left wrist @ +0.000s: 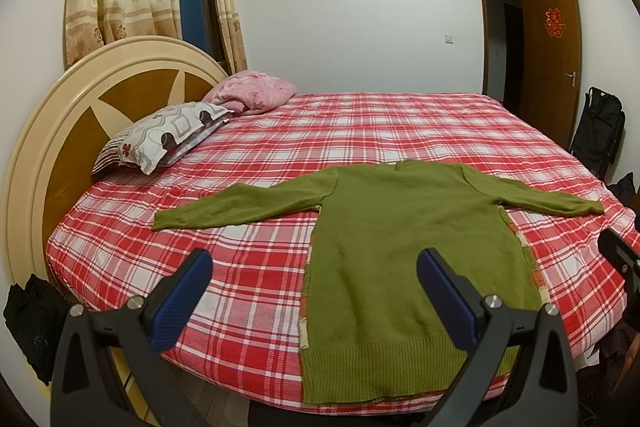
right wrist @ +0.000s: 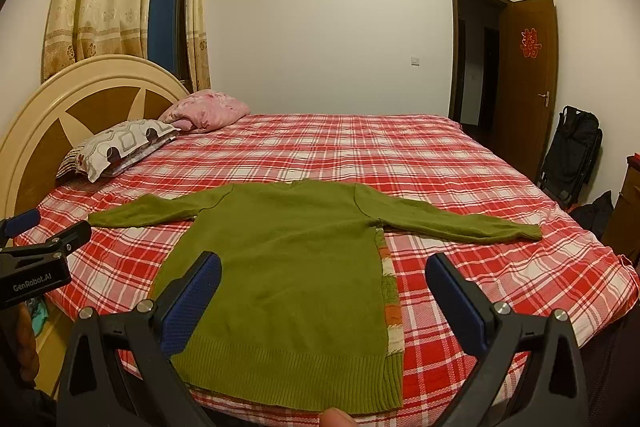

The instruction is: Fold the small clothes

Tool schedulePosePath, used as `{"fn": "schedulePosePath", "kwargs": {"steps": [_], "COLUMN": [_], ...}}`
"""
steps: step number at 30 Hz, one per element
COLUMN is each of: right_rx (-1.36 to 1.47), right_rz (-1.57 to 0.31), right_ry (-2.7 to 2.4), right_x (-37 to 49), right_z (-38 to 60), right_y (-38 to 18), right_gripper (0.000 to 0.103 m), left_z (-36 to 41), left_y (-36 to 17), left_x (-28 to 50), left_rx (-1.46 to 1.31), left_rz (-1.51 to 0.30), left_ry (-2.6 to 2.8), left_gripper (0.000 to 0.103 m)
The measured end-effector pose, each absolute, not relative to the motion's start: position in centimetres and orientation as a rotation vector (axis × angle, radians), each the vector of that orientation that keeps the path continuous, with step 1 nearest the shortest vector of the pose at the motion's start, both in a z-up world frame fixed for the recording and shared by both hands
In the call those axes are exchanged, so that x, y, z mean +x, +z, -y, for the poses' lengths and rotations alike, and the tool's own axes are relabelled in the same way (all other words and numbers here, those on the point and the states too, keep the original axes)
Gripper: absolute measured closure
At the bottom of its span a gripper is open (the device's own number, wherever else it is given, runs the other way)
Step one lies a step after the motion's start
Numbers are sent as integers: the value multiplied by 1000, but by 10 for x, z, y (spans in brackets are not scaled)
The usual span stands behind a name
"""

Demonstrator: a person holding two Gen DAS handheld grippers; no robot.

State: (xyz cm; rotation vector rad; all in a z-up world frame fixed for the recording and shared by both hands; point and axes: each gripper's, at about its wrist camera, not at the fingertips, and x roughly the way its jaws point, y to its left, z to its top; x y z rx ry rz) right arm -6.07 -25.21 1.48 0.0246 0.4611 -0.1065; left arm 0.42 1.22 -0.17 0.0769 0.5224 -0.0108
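A green knitted sweater (left wrist: 400,247) (right wrist: 288,259) lies flat on the red plaid bed, back up, both sleeves spread out sideways and its ribbed hem at the near bed edge. My left gripper (left wrist: 316,259) hangs open above the hem's left corner, fingers wide apart, holding nothing. My right gripper (right wrist: 324,263) is open too, over the sweater's lower right part. The left gripper (right wrist: 44,223) also shows at the right wrist view's left edge, and a bit of the right gripper shows at the left wrist view's right edge.
The bed (left wrist: 360,131) has a round wooden headboard (left wrist: 80,115) on the left, with a patterned pillow (left wrist: 160,135) and a pink bundle (left wrist: 252,91) beside it. An open door (right wrist: 524,75) and a black bag (right wrist: 572,147) are at right. A fingertip (right wrist: 336,419) shows at the bottom.
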Motion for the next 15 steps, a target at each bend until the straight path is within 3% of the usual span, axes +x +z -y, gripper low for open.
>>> {"fn": "schedulePosePath", "kwargs": {"steps": [15], "right_rx": [22], "right_rz": [-464], "right_ry": [-101], "right_x": [-61], "right_z": [253], "right_y": [16], "right_gripper": [1], "left_z": [-16], "left_y": [-3], "left_x": [4], "left_rx": [69], "left_rz": [-520], "left_ry": [-6], "left_gripper": [0]}}
